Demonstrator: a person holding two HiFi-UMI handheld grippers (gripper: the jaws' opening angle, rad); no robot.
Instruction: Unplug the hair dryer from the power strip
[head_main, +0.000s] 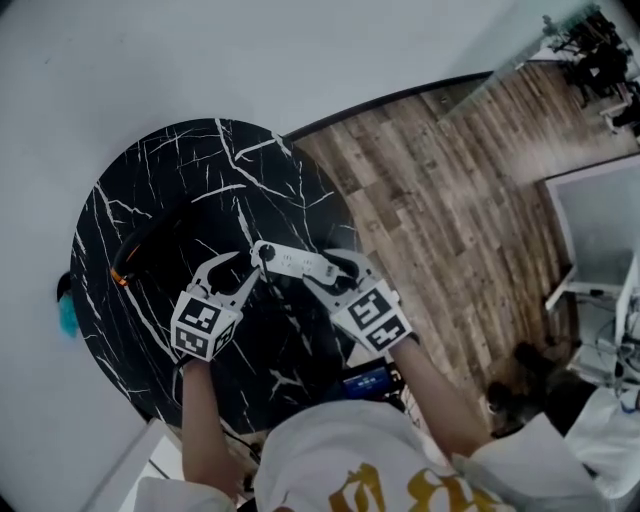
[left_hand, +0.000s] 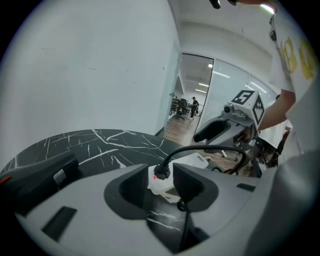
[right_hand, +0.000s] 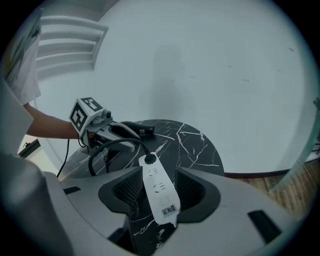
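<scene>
Hair dryer (head_main: 150, 242) lies on black table (head_main: 200, 170), off to left of left gripper (left_hand: 162, 184). Its plug (left_hand: 161, 172) sits in end of power strip (right_hand: 152, 175), between left jaws, which stand spread, not pinching. Right gripper (right_hand: 160, 190) likewise spread, straddling strip's other end (no contact seen). Plug probably rigid, small, tight in socket: pinch moulded body, not limp cord (left_hand: 200, 148). Strip light, likely slides; brace it.

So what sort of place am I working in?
Probably an office or lab: a glass partition with chairs and desks beyond, wood-plank floor, and a round marble-look table by a plain white wall.
</scene>
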